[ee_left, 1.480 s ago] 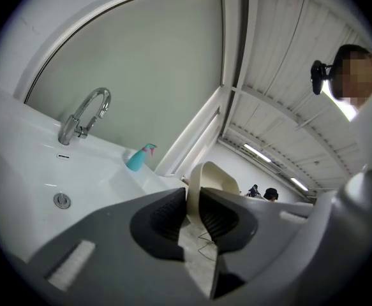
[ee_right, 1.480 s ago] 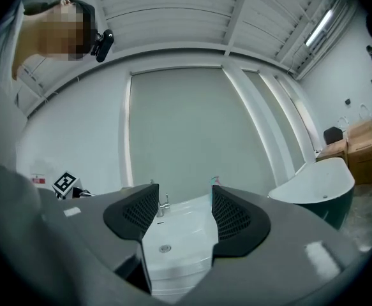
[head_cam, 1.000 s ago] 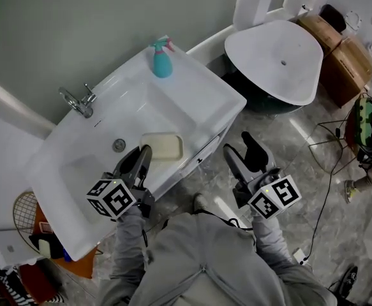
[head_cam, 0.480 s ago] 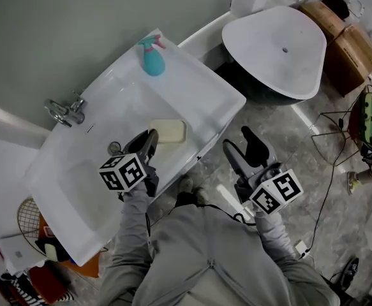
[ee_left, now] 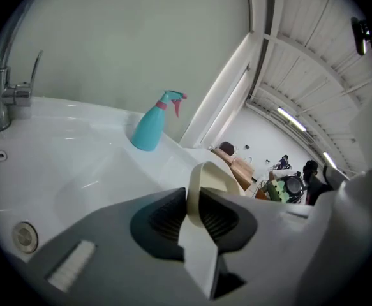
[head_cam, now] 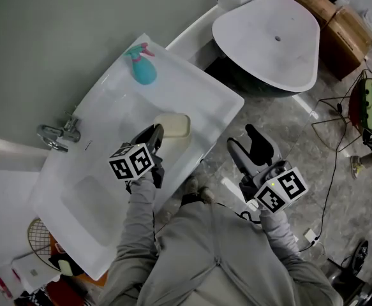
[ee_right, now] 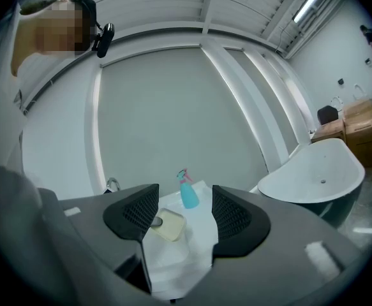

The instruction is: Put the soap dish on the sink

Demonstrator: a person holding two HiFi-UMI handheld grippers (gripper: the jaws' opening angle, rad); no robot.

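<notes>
Soap dish (head_cam: 173,127): cream, rounded rectangle, clamped by its near rim between the left gripper (head_cam: 154,137) jaws. The left gripper view shows both pads shut on the thin rim with the dish (ee_left: 215,176) standing out ahead of the jaws, edge-on. It sits directly ahead of that gripper, over the white sink (head_cam: 206,99), at the basin's edge where the flatter surface begins. Cannot tell whether its far edge touches the porcelain. An edge grip seems chosen because the rim is the only thin part the jaws can close on, and it leaves the underside free to be set down flat. Judgement: carry phase, dish over the target but not yet released. A teal spray bottle (head_cam: 141,68) with pink trigger stands beyond the left gripper at the sink's back edge, well apart from the dish; faucet (head_cam: 59,134) off to its left. Right gripper (head_cam: 254,150): jaws apart, nothing between them, held off to the right of the sink over the grey floor; idle, probably kept clear. A white bathtub (head_cam: 268,40) lies beyond it. Writing: none legible; bottle label not readable, and only the square markers on the gripper cubes show.
</notes>
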